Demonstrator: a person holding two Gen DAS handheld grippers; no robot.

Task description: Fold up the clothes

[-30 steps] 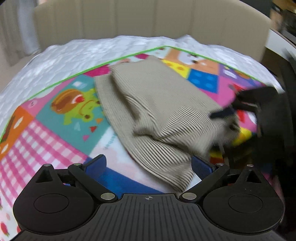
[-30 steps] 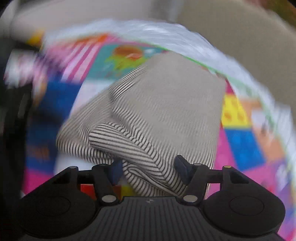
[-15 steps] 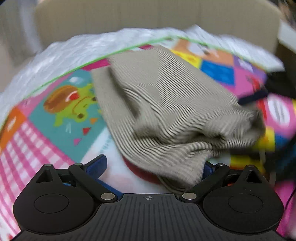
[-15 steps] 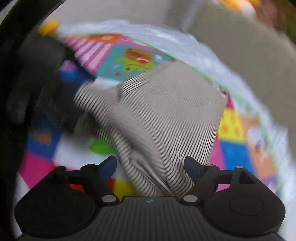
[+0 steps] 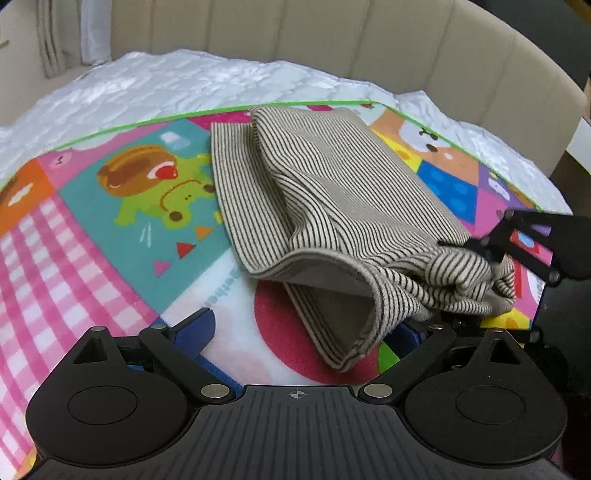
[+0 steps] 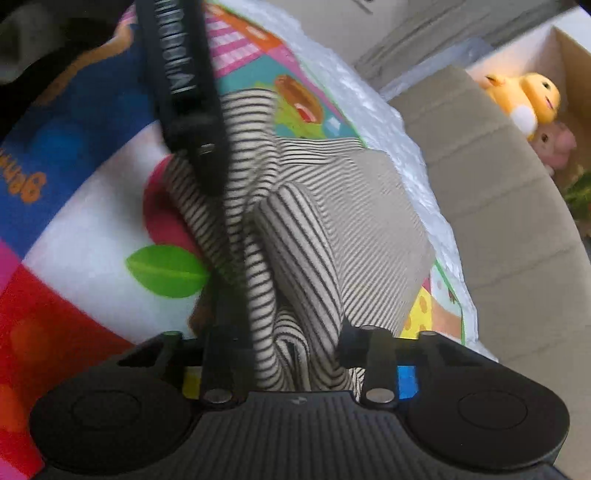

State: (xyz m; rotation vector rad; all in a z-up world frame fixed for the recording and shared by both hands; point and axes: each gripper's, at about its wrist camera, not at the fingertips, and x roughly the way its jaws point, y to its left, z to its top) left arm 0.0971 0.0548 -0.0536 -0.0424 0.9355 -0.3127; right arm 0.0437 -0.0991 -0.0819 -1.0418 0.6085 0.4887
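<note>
A beige garment with thin black stripes [image 5: 343, 184] lies folded on a colourful play mat [image 5: 110, 236]. Its near end is bunched and lifted at the right. My left gripper [image 5: 303, 328] hovers low over the mat and stands open. The garment's near hem droops in front of its right finger, and its blue left pad [image 5: 195, 326] is bare. My right gripper [image 5: 480, 251] reaches in from the right onto the bunched corner. In the right wrist view its jaws are closing, and the right gripper [image 6: 291, 350] pinches a wad of the striped garment [image 6: 351, 229].
The mat lies on a white quilted cover [image 5: 166, 81] before a beige padded headboard [image 5: 332, 33]. A black strap [image 6: 181, 74] hangs across the right wrist view. Beyond the padded rail [image 6: 498, 221], a box holds plush toys [image 6: 528, 99].
The right gripper rolled, opened wide over the garment's near corner, then closed on it. The left gripper sank closer to the mat, and the garment's near end is now bunched toward the right.
</note>
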